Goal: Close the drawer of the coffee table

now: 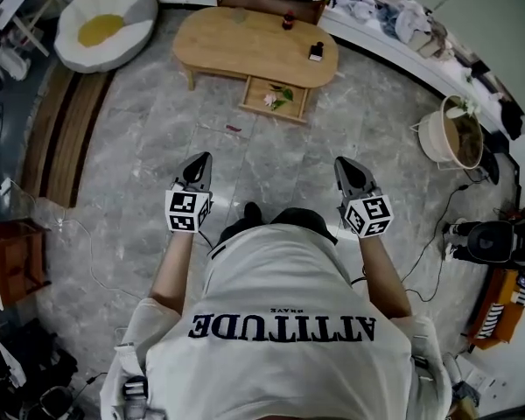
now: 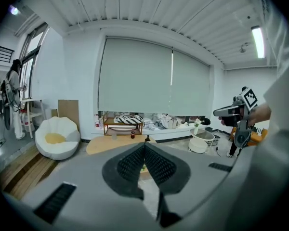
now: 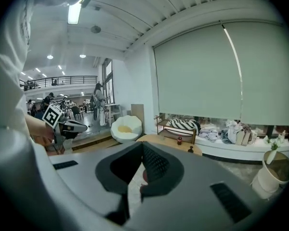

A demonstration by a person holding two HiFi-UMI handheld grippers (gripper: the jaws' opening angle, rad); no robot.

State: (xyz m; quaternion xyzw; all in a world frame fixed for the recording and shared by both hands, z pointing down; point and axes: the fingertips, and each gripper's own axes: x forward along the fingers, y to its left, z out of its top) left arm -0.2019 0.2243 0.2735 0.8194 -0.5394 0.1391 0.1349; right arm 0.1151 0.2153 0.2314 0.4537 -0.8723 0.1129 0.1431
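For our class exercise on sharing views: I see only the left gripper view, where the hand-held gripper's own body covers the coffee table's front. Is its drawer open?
Observer: Yes. The head view shows the light wooden drawer pulled out from the oval wooden coffee table, towards the person.
Operator: Is anything inside it?
Observer: A pink flower with green leaves lies in it.
Operator: Does either hand-held gripper touch the drawer?
Observer: No. The left hand-held gripper and the right hand-held gripper are both well short of it, with grey marbled floor between.
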